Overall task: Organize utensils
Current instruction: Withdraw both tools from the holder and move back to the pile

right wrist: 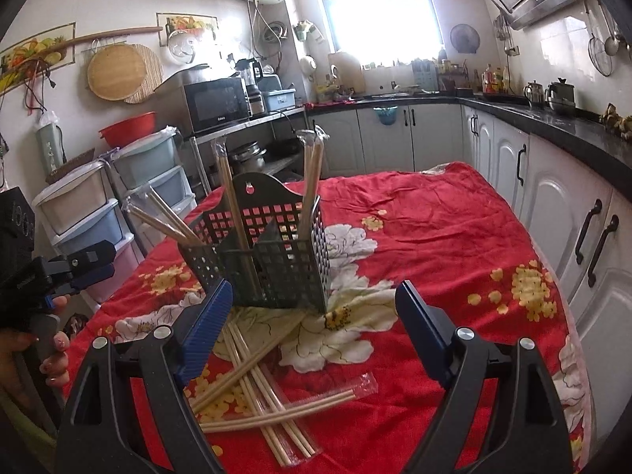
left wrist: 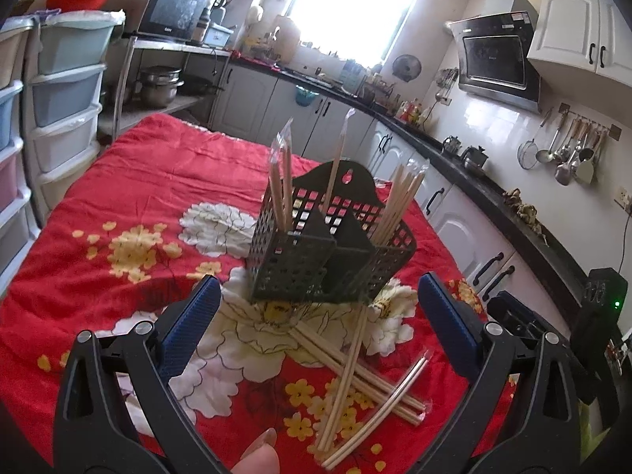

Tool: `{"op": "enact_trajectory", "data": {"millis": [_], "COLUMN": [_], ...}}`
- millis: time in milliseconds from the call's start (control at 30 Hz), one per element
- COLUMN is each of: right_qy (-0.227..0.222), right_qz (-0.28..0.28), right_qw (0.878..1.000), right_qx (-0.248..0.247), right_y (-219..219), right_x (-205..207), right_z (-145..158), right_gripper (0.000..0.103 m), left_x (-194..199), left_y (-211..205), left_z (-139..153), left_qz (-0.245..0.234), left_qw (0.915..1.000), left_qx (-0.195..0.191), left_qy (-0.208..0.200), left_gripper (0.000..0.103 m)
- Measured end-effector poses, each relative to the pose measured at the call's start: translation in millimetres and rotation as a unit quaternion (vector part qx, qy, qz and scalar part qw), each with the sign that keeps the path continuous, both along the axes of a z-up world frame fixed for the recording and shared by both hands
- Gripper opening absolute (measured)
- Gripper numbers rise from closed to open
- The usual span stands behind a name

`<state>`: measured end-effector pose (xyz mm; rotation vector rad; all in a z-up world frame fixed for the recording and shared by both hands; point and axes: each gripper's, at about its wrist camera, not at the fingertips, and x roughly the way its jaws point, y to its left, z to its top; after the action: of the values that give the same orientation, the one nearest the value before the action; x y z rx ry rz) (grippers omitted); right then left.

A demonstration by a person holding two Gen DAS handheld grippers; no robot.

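A black perforated utensil holder [left wrist: 328, 252] with several compartments stands on the red floral tablecloth [left wrist: 138, 181]; it also shows in the right wrist view [right wrist: 272, 252]. Wrapped wooden chopstick pairs [left wrist: 282, 181] stand upright in its compartments [right wrist: 312, 181]. More wrapped chopsticks [left wrist: 355, 379] lie crossed on the cloth in front of it [right wrist: 260, 391]. My left gripper [left wrist: 318, 300] is open and empty, just short of the holder. My right gripper [right wrist: 314, 304] is open and empty, above the loose chopsticks. The left gripper also appears at the left edge of the right wrist view [right wrist: 85, 266].
Stacked plastic drawers [left wrist: 59, 91] stand left of the table. White cabinets under a black counter [left wrist: 493, 193] run along the right. A microwave [right wrist: 217, 102] sits on a shelf behind. Ladles hang on the wall [left wrist: 568, 154].
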<state>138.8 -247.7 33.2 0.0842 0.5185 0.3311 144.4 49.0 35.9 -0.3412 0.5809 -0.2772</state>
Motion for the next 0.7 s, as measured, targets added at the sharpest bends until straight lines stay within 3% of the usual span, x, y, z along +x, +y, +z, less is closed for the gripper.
{"op": "enact_trajectory", "data": {"millis": [600, 700], "right_qy": [0.06, 0.07], "right_qz": [0.007, 0.009], "right_qw": [0.998, 0.997], "right_qx": [-0.017, -0.02], "right_y": [-4.5, -4.7], "right_x": [-4.0, -3.6], "right_z": [-33.6, -39.4], "right_gripper": [0.082, 0.082], "left_x": [6.3, 8.3], "left_y": [-8.4, -11.3], "left_z": [-44.7, -50.7], "left_qz": [-0.007, -0.012], "left_qw": [0.9977, 0.9968], "left_qx": [0.004, 0.0], "left_qy": [0.067, 0.079], "left_gripper": [0.092, 0.087]}}
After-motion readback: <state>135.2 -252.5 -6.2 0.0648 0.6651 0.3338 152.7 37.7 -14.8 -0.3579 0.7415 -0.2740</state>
